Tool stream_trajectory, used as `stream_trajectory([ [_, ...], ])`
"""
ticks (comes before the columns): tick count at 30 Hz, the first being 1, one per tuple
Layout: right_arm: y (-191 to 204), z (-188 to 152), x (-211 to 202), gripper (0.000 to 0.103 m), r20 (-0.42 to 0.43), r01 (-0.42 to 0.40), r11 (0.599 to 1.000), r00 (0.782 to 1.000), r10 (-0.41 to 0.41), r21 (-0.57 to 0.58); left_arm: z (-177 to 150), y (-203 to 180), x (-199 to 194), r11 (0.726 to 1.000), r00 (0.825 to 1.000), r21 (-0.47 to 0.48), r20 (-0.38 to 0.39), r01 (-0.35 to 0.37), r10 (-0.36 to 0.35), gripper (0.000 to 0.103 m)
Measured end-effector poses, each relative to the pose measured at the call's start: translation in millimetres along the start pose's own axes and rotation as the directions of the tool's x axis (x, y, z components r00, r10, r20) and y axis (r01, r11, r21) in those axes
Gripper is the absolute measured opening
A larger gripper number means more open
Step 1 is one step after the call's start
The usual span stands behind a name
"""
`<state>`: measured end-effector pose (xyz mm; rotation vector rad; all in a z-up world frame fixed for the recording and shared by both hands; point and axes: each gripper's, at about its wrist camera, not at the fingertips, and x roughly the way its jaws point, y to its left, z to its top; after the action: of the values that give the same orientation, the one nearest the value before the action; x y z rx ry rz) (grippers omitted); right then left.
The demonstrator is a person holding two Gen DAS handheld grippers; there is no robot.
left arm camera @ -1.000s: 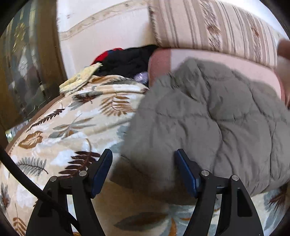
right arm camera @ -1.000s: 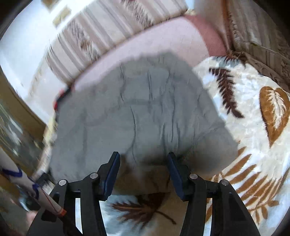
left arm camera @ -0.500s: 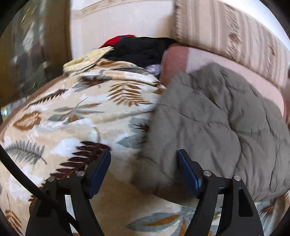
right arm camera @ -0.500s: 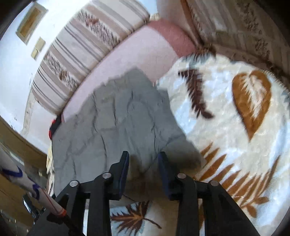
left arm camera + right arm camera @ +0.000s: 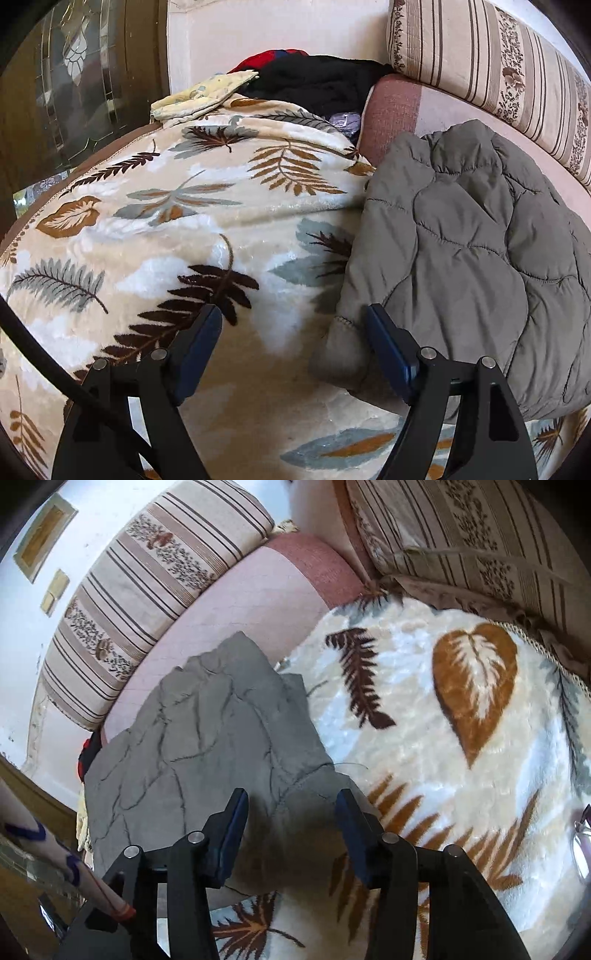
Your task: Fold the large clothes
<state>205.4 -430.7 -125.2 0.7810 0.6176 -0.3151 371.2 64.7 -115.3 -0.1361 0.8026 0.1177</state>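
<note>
Presently the left gripper (image 5: 293, 345) is held apart, a cuff of the grey quilted jacket (image 5: 469, 254) beside its right pad. The right gripper (image 5: 291, 829), jaws opening, straddles the jacket's hem at lower centre. Soft, puffy and light, the jacket is best pinched at its edges.

Grey quilted puffer jacket (image 5: 469, 258), folded into a bulky bundle, lying flat on leaf-print blanket (image 5: 177, 229), far edge up against pink sofa seat (image 5: 391, 110); stitched puffy panels, wrinkled; one corner or cuff sticks out toward camera at the near left; in the right view a lower layer pokes out at the near edge
</note>
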Motion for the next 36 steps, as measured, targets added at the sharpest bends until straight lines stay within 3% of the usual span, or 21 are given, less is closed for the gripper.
stream_trajectory([
  [8, -9, 3, -12, 0.062, 0.028, 0.022, 0.998, 0.999, -0.023, 0.057, 6, 19, -9, 0.989, 0.997, -0.124, 0.012, 0.077, -0.077, 0.079],
  [14, -28, -3, -9, 0.075, -0.014, -0.041, 0.981, 0.999, 0.044, 0.189, 2, 25, 2, 0.967, 0.986, -0.21, -0.054, 0.144, -0.158, 0.079],
  [21, -30, -7, 0, 0.075, -0.041, -0.093, 0.97, 0.994, 0.105, 0.226, -3, 26, 5, 0.951, 0.979, -0.256, -0.059, 0.174, -0.195, 0.08],
  [24, -32, -9, 3, 0.078, -0.041, -0.119, 0.961, 0.99, 0.133, 0.248, -3, 34, 6, 0.918, 0.964, -0.324, -0.062, 0.227, -0.26, 0.083],
  [28, -31, -9, 5, 0.087, -0.038, -0.147, 0.956, 0.986, 0.162, 0.255, -9, 42, 18, 0.851, 0.923, -0.43, -0.093, 0.301, -0.373, 0.085],
  [33, -30, -11, 8, 0.09, -0.035, -0.159, 0.953, 0.984, 0.173, 0.256, -14, 39, 25, 0.813, 0.892, -0.469, -0.104, 0.347, -0.441, 0.085],
  [36, -35, -13, 13, 0.09, -0.053, -0.145, 0.949, 0.985, 0.166, 0.279, -16, 34, 26, 0.82, 0.892, -0.457, -0.111, 0.346, -0.438, 0.085],
])
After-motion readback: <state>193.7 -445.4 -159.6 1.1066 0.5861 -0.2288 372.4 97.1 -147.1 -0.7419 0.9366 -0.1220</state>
